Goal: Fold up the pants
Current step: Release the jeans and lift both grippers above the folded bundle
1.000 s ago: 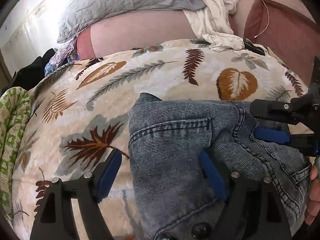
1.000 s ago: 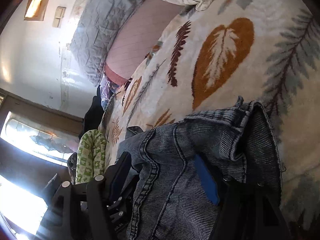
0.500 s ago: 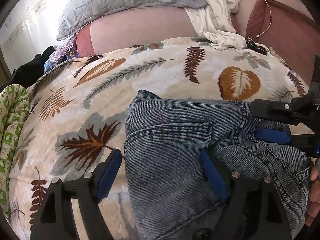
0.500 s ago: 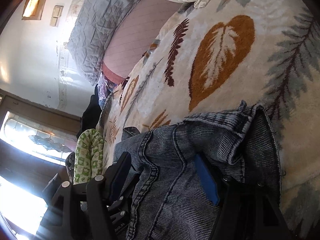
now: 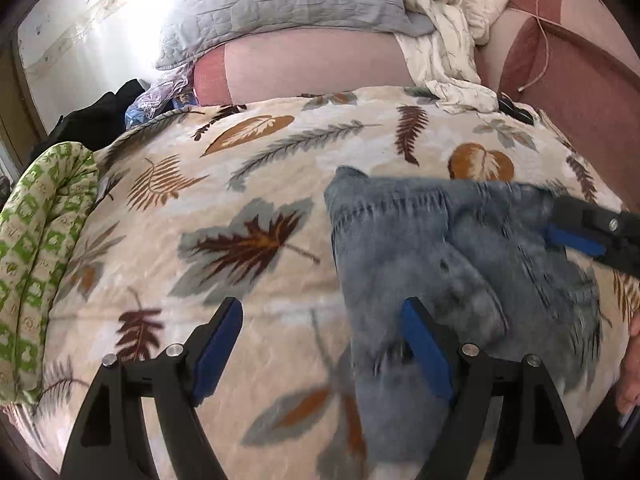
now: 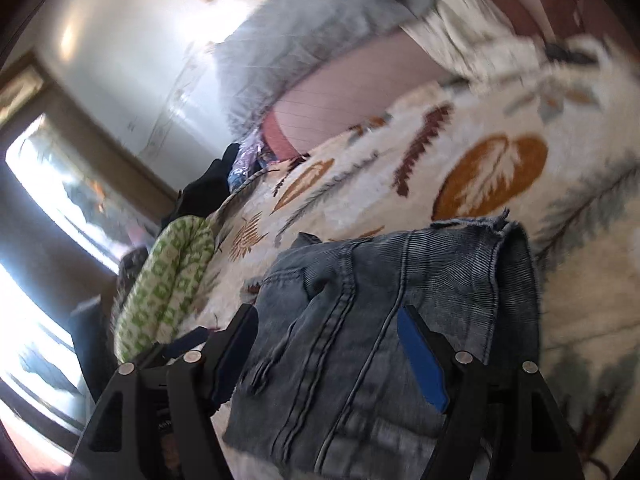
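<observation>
The grey-blue denim pants (image 5: 440, 248) lie folded in a compact bundle on the leaf-print blanket (image 5: 248, 200). My left gripper (image 5: 320, 340) is open, just above the blanket at the bundle's left edge, holding nothing. My right gripper (image 6: 328, 340) is open above the same bundle (image 6: 380, 320), its jaws spread across the denim. The right gripper's tip also shows at the right edge of the left wrist view (image 5: 588, 232). Both views are motion-blurred.
A green patterned cloth (image 5: 36, 248) lies at the blanket's left edge. A grey quilted pillow (image 5: 280, 4) and a crumpled white garment (image 5: 448, 52) rest on the pink sofa back (image 5: 312, 68). A dark bag (image 5: 104, 112) sits at far left.
Both grippers have lifted and pulled back from the denim bundle, which now lies free on the blanket. The left gripper has shifted left, off the pants.
</observation>
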The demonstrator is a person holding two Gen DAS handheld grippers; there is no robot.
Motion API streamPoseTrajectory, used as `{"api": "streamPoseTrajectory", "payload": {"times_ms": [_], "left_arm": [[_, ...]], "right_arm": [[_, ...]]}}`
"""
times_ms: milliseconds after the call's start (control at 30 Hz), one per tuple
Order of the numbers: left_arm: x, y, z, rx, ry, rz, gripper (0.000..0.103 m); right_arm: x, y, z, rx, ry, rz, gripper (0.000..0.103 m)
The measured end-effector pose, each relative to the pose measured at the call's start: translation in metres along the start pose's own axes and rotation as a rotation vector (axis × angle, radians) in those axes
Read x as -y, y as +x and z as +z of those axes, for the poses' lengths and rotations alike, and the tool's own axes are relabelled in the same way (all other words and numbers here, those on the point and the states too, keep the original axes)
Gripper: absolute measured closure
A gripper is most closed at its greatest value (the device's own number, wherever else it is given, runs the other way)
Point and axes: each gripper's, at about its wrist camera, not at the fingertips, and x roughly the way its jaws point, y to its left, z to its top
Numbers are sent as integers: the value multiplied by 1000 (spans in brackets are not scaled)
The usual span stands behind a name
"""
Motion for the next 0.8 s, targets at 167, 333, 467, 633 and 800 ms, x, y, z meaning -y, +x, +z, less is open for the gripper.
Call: {"api": "streamPoseTrajectory", "payload": {"times_ms": [167,333,467,633,800], "left_arm": [[9,-12,-16,-7,44,-7,21],[9,-6,-24,-28,28,-25,21],[10,0,-30,-36,40,-27,19],[8,7,-32,-42,39,-26,13],[7,14,-36,-39,33,-27,10]], "right_arm": [[-15,-10,-24,-2,-28,-33,28],[-16,5,-46,-87,-53,-149,27],[-10,16,-55,-137,-66,-190,28],[-6,21,-62,-162,-79,-207,28],[-7,26,-66,-170,-103,-232,28]]}}
